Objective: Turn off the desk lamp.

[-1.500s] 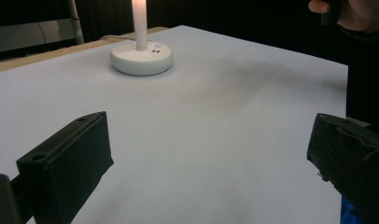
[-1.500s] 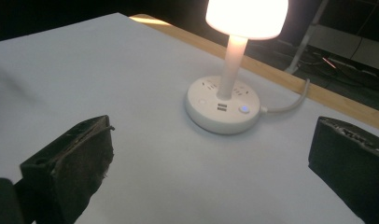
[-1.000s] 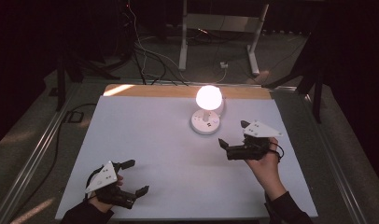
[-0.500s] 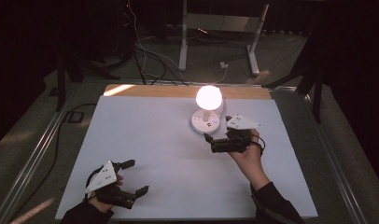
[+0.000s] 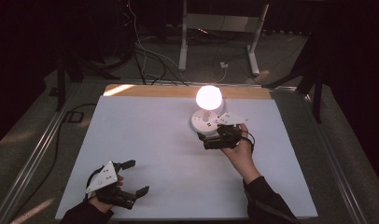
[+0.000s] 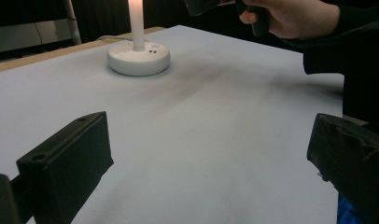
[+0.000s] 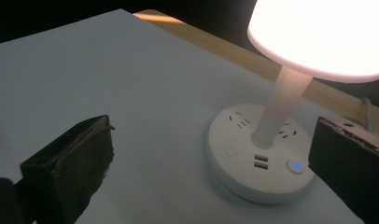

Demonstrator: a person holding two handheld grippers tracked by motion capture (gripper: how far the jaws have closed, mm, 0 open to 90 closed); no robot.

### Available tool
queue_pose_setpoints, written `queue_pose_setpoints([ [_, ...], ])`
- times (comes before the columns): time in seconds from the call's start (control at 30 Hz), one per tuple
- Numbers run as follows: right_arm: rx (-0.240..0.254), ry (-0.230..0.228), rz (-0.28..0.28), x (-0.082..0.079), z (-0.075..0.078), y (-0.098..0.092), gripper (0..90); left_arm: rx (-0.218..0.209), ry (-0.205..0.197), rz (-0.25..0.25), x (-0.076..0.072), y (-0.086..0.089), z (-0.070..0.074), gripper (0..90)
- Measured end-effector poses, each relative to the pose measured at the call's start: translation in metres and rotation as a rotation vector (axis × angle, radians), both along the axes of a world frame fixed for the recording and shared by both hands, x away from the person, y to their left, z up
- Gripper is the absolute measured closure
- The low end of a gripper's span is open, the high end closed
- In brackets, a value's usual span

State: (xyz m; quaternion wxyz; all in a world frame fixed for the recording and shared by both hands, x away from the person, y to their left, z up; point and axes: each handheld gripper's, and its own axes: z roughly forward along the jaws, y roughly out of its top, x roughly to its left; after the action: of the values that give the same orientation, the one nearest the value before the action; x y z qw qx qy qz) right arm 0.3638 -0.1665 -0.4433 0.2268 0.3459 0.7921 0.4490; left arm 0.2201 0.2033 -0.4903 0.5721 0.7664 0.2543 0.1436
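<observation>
A lit lamp [image 5: 208,98] glows near the table's far middle, with a white stem [image 7: 281,107] rising from a round white base [image 7: 257,168] [image 6: 138,57]. The base carries sockets, USB ports and a blue-lit button [image 7: 295,165]. My right gripper [image 5: 202,140] hovers open just in front of the base, jaws wide apart and holding nothing. My left gripper [image 5: 134,177] sits open at the near left of the white table [image 5: 145,135], far from the lamp, with nothing between its jaws.
A wooden strip [image 5: 178,91] runs along the table's far edge. Cables [image 5: 145,56] and a metal stand [image 5: 220,28] lie on the floor beyond it. Metal rails [image 5: 33,158] flank the table. The lamp's cord [image 7: 367,112] trails off the back.
My right gripper has travelled left and forward from the right side to just in front of the lamp base. The left gripper has stayed put.
</observation>
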Motion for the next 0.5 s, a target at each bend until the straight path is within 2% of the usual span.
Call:
queue_pose_setpoints([
  [0.03,-0.002,0.004,-0.006,0.004,-0.004,0.000,4.4,0.001,-0.001,0.000,0.000,0.000,0.000,0.6],
  [0.13,0.001,0.008,-0.004,0.006,-0.007,0.000,6.0,-0.001,-0.003,-0.002,0.000,0.000,0.000,0.6],
  [0.17,-0.001,0.013,-0.005,0.007,-0.009,0.001,9.8,-0.002,-0.001,-0.002,0.000,0.000,0.000,0.6],
  [0.3,-0.021,0.025,-0.021,0.010,-0.015,0.003,17.6,0.000,0.000,-0.002,0.000,-0.001,0.000,0.6],
  [0.47,-0.055,0.041,-0.030,0.017,-0.021,0.005,31.9,-0.005,0.001,-0.001,0.000,0.000,0.000,0.5],
  [0.5,-0.055,0.032,-0.034,0.018,-0.022,0.006,34.7,-0.007,0.001,0.000,0.000,0.000,0.000,0.5],
])
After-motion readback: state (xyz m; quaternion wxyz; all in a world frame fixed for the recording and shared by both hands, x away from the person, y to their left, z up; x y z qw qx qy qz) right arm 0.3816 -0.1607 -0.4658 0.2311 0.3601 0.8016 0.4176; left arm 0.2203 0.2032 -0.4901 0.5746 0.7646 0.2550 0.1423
